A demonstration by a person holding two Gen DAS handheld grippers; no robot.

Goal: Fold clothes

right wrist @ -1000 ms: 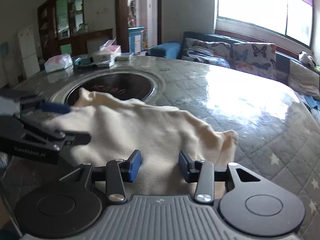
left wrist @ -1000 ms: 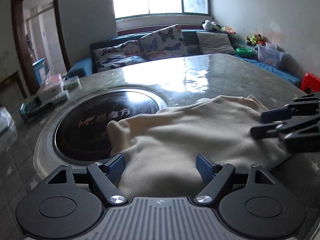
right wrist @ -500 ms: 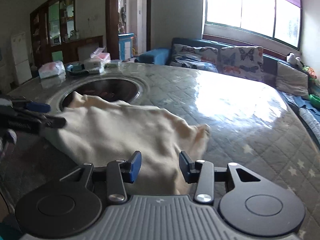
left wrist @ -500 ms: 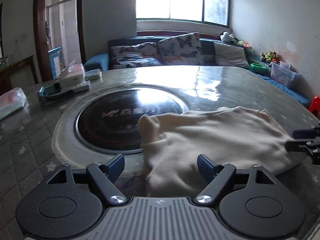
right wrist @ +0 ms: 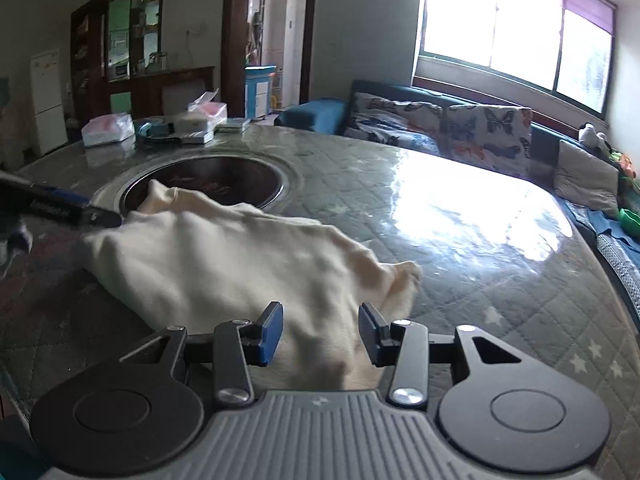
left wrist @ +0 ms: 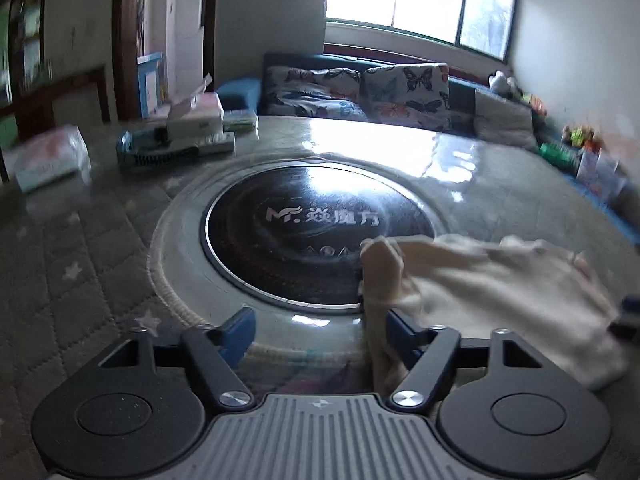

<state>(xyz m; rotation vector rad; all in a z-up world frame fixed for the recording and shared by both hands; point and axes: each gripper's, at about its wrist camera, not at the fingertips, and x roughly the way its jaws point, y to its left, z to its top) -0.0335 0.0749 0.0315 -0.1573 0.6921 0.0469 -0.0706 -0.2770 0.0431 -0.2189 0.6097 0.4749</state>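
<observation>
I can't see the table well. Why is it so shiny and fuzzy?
Right wrist view: window light bounces off the glossy table as white glare. Left wrist view: the same glare, and motion blur smears the boxes and cloth; the fisheye lens bends the edges.

You can read white print on the black cooktop [left wrist: 320, 236]: an "MF"-style logo, then Chinese characters, roughly "焱魔方", first one unsure. Small symbols below it are too blurred. Your left gripper [right wrist: 60, 210] carries white lettering on its side, smeared, unreadable. Box labels at the back are illegible.
</observation>
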